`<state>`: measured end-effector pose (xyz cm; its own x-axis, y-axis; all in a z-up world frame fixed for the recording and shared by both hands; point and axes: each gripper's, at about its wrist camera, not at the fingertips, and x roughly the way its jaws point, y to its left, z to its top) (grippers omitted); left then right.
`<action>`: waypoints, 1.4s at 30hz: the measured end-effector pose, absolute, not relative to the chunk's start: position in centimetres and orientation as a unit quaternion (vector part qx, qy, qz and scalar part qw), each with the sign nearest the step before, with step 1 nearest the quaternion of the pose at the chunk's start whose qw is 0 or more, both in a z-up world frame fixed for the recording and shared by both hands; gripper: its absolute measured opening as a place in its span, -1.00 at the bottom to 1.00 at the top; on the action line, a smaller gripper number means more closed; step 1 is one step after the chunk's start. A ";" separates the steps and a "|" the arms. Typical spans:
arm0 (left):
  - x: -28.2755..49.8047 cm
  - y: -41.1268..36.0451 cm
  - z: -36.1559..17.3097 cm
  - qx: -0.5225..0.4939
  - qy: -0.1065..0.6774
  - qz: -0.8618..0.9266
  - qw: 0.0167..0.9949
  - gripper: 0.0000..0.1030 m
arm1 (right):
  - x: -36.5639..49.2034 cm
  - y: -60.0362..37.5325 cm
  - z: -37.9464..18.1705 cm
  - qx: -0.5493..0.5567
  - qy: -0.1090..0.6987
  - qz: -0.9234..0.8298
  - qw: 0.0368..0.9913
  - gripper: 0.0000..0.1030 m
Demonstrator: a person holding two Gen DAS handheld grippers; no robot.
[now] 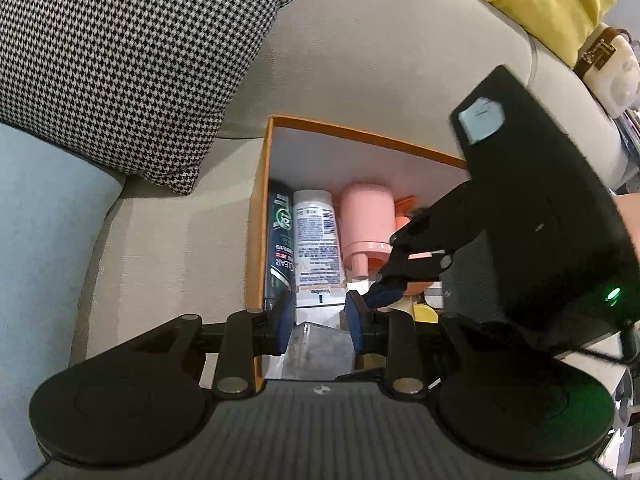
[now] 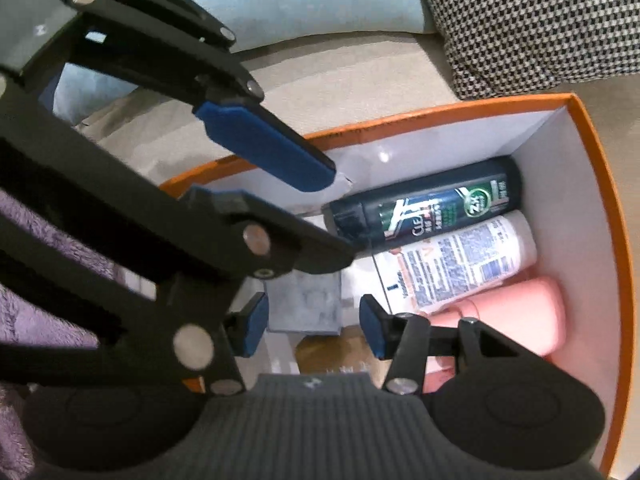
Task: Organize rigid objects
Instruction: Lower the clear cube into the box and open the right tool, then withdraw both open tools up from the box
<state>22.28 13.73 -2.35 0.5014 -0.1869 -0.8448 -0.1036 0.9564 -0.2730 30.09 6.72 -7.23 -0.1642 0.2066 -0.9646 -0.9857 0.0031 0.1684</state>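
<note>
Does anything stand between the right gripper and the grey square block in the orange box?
Nothing lies between the right gripper and the grey square block; the left gripper hangs over the block's far edge, crowding the approach.

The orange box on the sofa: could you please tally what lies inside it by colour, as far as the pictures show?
Dark green: 1, the shampoo bottle.
White: 1, the lotion bottle.
Pink: 1, the cup.
Grey: 1, the small block.
Total: 4 clearly seen in the orange box; other bits beneath are too hidden to count.
</note>
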 end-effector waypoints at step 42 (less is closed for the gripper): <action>4.3 1.4 4.2 -0.010 0.262 0.143 0.954 0.89 | 10.8 -19.5 4.8 0.029 0.282 0.186 0.941 0.83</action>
